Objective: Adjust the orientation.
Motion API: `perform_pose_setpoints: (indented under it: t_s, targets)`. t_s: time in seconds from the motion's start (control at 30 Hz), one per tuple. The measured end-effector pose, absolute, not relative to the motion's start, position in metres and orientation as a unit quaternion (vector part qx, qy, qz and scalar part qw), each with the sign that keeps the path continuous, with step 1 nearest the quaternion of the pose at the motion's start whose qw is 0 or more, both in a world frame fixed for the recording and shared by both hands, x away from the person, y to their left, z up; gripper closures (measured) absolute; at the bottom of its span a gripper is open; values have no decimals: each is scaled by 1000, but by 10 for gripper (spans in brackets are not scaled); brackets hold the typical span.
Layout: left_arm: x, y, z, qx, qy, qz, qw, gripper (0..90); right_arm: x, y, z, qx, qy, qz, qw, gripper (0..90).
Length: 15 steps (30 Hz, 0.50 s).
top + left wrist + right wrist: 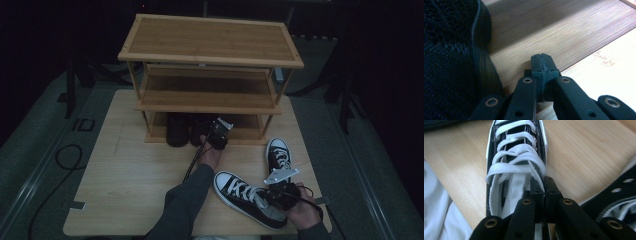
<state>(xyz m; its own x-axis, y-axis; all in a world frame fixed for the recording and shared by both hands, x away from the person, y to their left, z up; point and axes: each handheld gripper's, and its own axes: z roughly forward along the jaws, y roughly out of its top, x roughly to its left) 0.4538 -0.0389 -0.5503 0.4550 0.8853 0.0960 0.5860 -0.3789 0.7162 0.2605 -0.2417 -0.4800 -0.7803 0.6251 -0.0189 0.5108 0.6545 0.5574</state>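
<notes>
1. Between the right gripper's (pixel 544 185) closed fingertips sits the upper side edge of a black high-top sneaker (pixel 248 198), pinched beside its white laces (pixel 516 160), a hold that looks meant for lifting it toward the bamboo shoe rack (pixel 210 65).
2. Just left of the left gripper's (pixel 542 62) shut, empty fingertips stands a black shoe (pixel 454 57) on the bottom shelf (pixel 549 32).
3. Right of the gripped edge lies the second sneaker (pixel 278 155), close enough to be brushed.

The person wears grey sleeves (pixel 187 200); each black tool (pixel 541 62) shows brass-ringed screw holes, the right tool (pixel 280 192) topped by a grey three-cornered plate.
</notes>
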Motion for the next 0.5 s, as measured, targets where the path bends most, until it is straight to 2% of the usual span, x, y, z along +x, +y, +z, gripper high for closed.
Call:
perform_pose_setpoints:
  t_s: [0.5]
  targets:
    - [453, -39, -551, 792, 465, 240, 314, 900, 268, -261, -457, 353, 876, 303, 126, 884]
